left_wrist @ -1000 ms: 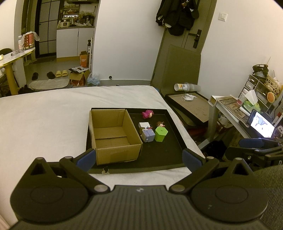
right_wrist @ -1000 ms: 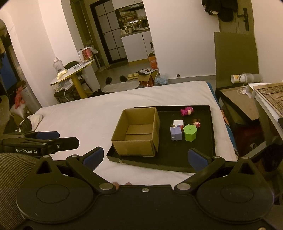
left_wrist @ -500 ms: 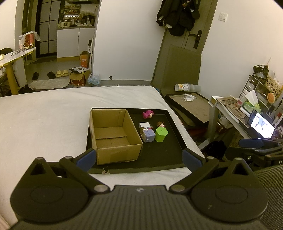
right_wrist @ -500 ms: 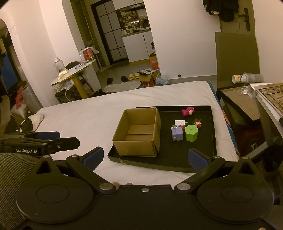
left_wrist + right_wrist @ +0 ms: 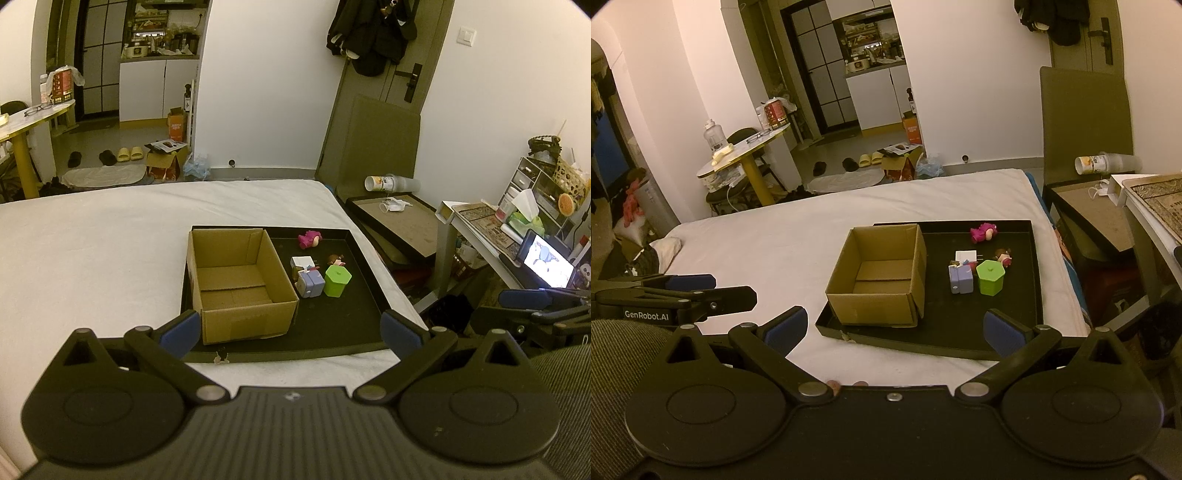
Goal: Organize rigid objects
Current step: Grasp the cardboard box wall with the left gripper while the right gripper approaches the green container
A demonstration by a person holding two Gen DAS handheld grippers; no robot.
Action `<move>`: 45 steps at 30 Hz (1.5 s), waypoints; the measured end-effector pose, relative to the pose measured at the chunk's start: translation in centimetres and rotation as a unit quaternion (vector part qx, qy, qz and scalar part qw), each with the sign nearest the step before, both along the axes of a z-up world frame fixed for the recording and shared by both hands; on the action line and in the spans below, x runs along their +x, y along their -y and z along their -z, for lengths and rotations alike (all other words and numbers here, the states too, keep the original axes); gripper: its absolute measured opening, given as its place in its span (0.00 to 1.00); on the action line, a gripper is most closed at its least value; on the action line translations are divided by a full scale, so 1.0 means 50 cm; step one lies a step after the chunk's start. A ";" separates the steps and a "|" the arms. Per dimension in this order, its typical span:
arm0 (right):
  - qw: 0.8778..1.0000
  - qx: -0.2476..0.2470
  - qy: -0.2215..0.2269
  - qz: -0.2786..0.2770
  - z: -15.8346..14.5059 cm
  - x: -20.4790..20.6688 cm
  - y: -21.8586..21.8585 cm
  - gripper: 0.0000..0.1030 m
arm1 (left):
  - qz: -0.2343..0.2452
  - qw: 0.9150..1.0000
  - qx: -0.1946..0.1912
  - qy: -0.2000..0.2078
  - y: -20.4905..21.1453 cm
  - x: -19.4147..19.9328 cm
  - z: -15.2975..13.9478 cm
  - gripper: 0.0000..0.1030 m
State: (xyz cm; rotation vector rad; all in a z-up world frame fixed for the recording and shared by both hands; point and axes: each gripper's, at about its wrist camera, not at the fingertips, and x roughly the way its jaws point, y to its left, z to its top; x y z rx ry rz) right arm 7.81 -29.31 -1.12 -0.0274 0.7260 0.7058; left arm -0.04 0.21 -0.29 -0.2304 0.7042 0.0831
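- Black is the shallow tray (image 5: pixel 364 258) that I use as my landmark; it lies on a white bed (image 5: pixel 92 251), near the bed's right edge.
- A brown cardboard box (image 5: pixel 236 280), open-topped and empty, fills the tray's left part.
- Just right of the box, inside the tray, stand a lavender block (image 5: pixel 311 283) and a green hexagonal container (image 5: pixel 337 280), close beside each other.
- Behind those two sits a small white box (image 5: pixel 303 262), and a little dark-haired figurine (image 5: pixel 335 260) lies beside it.
- A pink figurine (image 5: pixel 309 239) lies near the tray's far rim.
- My left gripper (image 5: pixel 290 330) hangs above the tray's near rim, fingers spread wide, holding nothing.
- My right gripper (image 5: pixel 895 326) is also released and empty, hovering over the tray's near edge.
- In the right wrist view, the left gripper shows at the far left, well apart from the tray.
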 end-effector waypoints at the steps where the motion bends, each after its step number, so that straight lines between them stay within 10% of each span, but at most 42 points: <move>1: 1.000 0.000 0.000 0.000 -0.001 0.001 0.000 1.00 | 0.000 1.000 0.000 0.000 0.000 0.000 0.000 1.00; 45: 0.998 -0.039 -0.044 0.012 0.140 0.193 -0.019 0.99 | -0.043 0.996 0.000 -0.082 -0.122 0.159 0.121 1.00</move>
